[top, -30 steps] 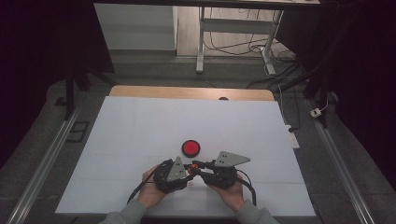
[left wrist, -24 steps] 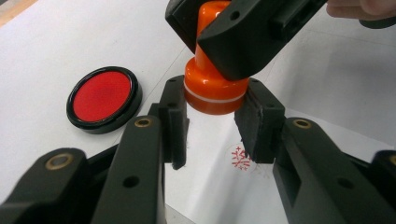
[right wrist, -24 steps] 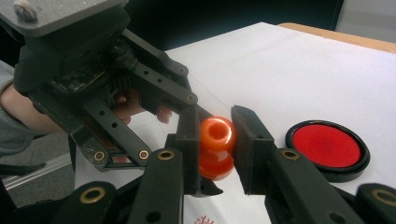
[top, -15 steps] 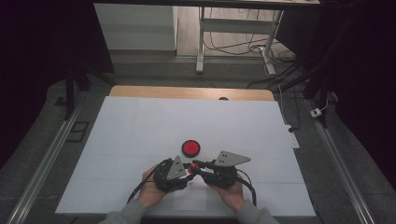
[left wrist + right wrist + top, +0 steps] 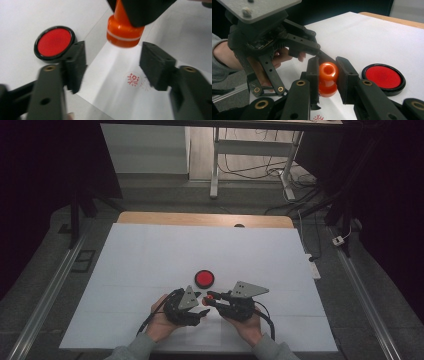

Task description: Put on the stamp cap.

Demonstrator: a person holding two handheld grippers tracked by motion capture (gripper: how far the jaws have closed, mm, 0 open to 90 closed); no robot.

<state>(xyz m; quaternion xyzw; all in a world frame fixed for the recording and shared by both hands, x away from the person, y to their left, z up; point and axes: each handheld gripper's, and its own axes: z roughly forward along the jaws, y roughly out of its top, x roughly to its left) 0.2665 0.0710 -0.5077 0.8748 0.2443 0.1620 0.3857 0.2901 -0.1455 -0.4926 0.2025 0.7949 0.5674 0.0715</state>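
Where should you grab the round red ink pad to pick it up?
Probably by its black rim, from straight above. The ink pad lies flat and low on the white table, so jaws should straddle opposite edges, clear of the inked red face.

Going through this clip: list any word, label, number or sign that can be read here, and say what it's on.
Round red stamp imprint on the white paper: a ring with a figure inside, too blurred to read.
Orange stamp, held in the right gripper: no lettering visible.
Red ink pad: no lettering visible.
No other text can be made out.
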